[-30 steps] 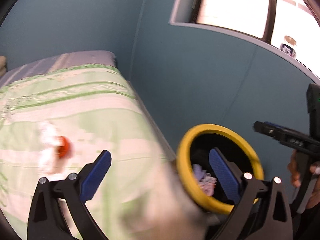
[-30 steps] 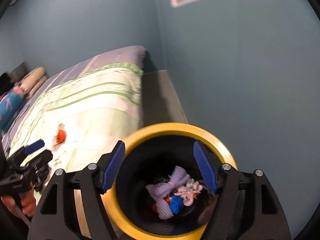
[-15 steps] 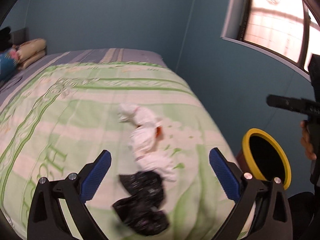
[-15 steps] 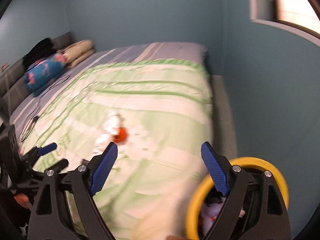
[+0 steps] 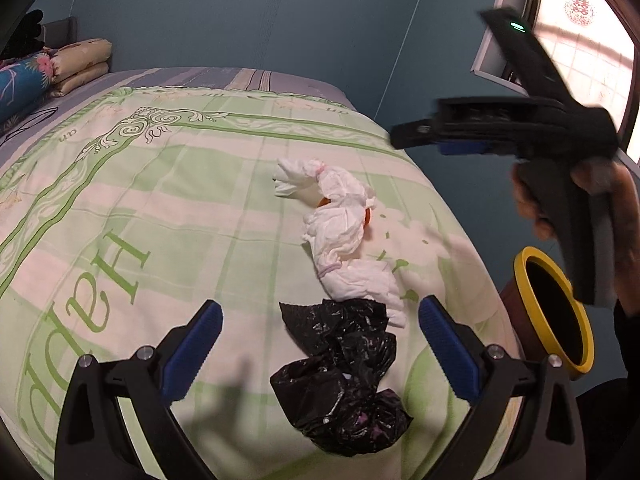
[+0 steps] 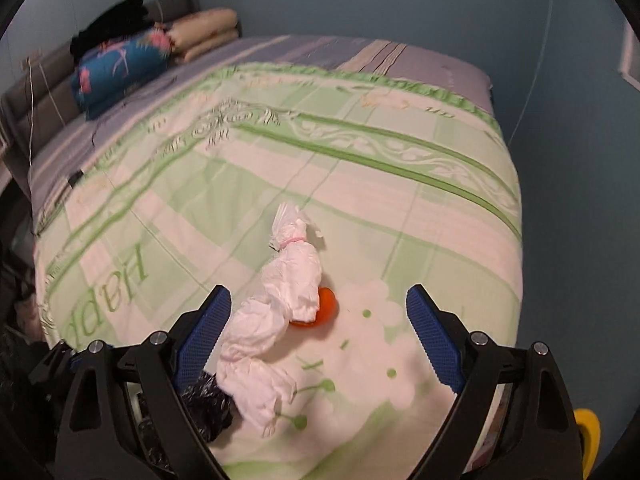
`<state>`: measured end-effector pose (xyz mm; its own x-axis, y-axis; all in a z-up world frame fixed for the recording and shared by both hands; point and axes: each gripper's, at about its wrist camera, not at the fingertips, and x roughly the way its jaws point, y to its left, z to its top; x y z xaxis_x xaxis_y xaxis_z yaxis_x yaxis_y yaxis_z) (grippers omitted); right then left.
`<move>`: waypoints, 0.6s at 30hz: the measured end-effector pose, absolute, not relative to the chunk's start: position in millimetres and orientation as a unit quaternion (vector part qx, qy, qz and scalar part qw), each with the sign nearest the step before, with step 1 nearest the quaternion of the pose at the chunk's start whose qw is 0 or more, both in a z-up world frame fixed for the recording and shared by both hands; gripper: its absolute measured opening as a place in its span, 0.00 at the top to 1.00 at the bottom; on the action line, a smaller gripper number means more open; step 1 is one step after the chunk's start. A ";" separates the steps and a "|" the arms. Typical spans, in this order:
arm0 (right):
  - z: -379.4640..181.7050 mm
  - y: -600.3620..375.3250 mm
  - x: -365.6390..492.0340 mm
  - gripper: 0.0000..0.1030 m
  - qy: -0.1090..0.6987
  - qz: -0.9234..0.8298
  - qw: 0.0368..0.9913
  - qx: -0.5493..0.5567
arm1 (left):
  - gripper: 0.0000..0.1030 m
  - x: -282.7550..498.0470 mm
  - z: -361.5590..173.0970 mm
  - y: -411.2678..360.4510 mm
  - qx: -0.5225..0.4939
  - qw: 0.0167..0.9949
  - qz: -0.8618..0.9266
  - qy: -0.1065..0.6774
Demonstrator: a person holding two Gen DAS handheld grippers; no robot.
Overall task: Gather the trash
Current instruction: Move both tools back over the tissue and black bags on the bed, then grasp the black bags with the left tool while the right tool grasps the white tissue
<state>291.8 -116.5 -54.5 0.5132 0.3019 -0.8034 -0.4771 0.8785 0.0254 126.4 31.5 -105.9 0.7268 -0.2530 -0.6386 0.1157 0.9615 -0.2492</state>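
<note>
Hovering over the bed, the left gripper has its jaws spread wide with nothing pressed between them. Directly ahead of it and partly between its blue pads lies a crumpled black plastic bag on the green and white bedspread. Just beyond the black bag, and touching its far edge, a long white plastic bag, knotted and twisted, runs away from the gripper. A small orange object lies against the side of the white bag; what it is cannot be told.

The right gripper also stands wide open and holds nothing; its jaws frame the middle of the white bag and the orange object without touching either. In the left wrist view the right gripper is seen from the side, up and to the right of the left one, gripped by the person's hand.

A bin with a yellow rim stands off the bed's edge, to the right of the left gripper and below the right hand. Its contents are not visible.

Folded bedding is stacked at the far end of the bed, well apart from both grippers.
</note>
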 end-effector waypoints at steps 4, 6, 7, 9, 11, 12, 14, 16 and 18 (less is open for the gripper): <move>-75.5 -95.9 315.4 0.18 0.465 0.225 0.850 -0.106 | 0.08 126.1 -112.0 25.2 -0.075 0.925 -0.110 0.357; -83.8 -86.5 327.0 0.18 0.471 0.217 0.847 -0.115 | 0.08 127.3 -114.4 22.7 -0.066 0.925 -0.112 0.357; -87.5 -82.5 331.6 0.19 0.474 0.215 0.846 -0.119 | 0.08 128.4 -115.5 22.2 -0.064 0.924 -0.113 0.359; -95.9 -75.9 340.4 0.23 0.484 0.210 0.840 -0.126 | 0.08 131.6 -119.3 21.1 -0.061 0.922 -0.116 0.365; -104.1 -71.1 347.8 0.25 0.491 0.205 0.837 -0.131 | 0.08 133.6 -122.2 20.4 -0.060 0.920 -0.119 0.369; -108.4 -69.0 350.7 0.27 0.494 0.204 0.834 -0.136 | 0.08 134.4 -123.9 19.8 -0.058 0.919 -0.121 0.370; -117.1 -65.0 355.1 0.29 0.499 0.201 0.831 -0.142 | 0.09 136.1 -125.9 18.4 -0.054 0.918 -0.122 0.373; -124.4 -61.7 358.0 0.32 0.504 0.197 0.828 -0.148 | 0.10 137.1 -127.5 16.2 -0.052 0.916 -0.128 0.376; -130.6 -60.3 360.0 0.37 0.509 0.197 0.825 -0.148 | 0.16 137.8 -129.5 13.0 -0.045 0.914 -0.133 0.381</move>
